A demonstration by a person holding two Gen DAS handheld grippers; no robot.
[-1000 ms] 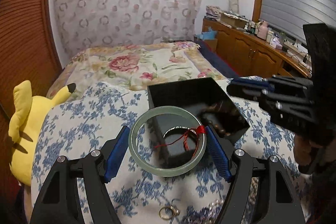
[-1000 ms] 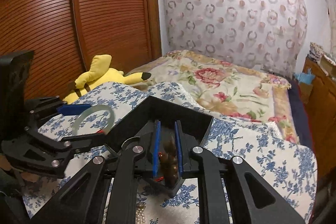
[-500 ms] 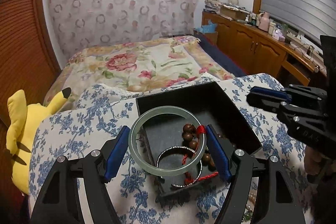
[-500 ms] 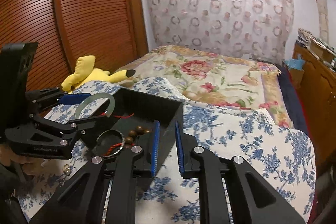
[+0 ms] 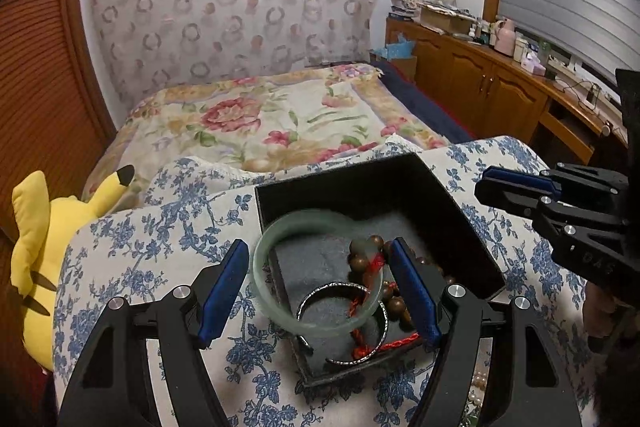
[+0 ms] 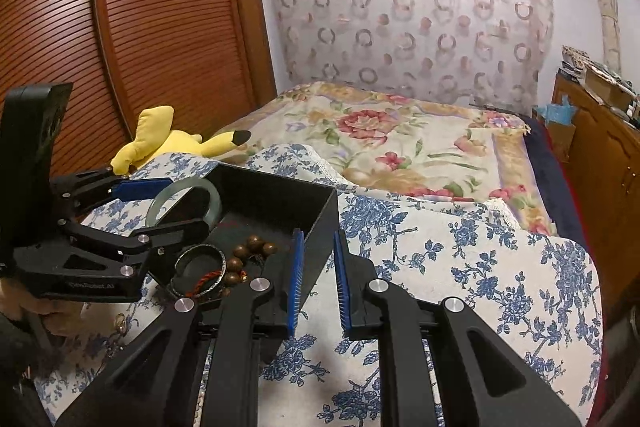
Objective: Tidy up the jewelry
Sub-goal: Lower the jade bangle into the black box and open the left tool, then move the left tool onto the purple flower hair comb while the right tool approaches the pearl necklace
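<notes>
Yellow plush toy (image 5: 40, 247) lies at far left beside the blue-floral cloth (image 5: 160, 247). Left gripper (image 5: 318, 291) stands with jaws spread, the pale green jade bangle (image 5: 316, 275) between its blue pads; contact with the pads cannot be judged. The bangle sits over the black box (image 5: 372, 183), which holds a silver bangle (image 5: 344, 323), red cord and wooden beads (image 5: 366, 247). Right gripper (image 6: 318, 283), at right, has its jaws slightly parted, gripping nothing, just beside the box's right wall.
</notes>
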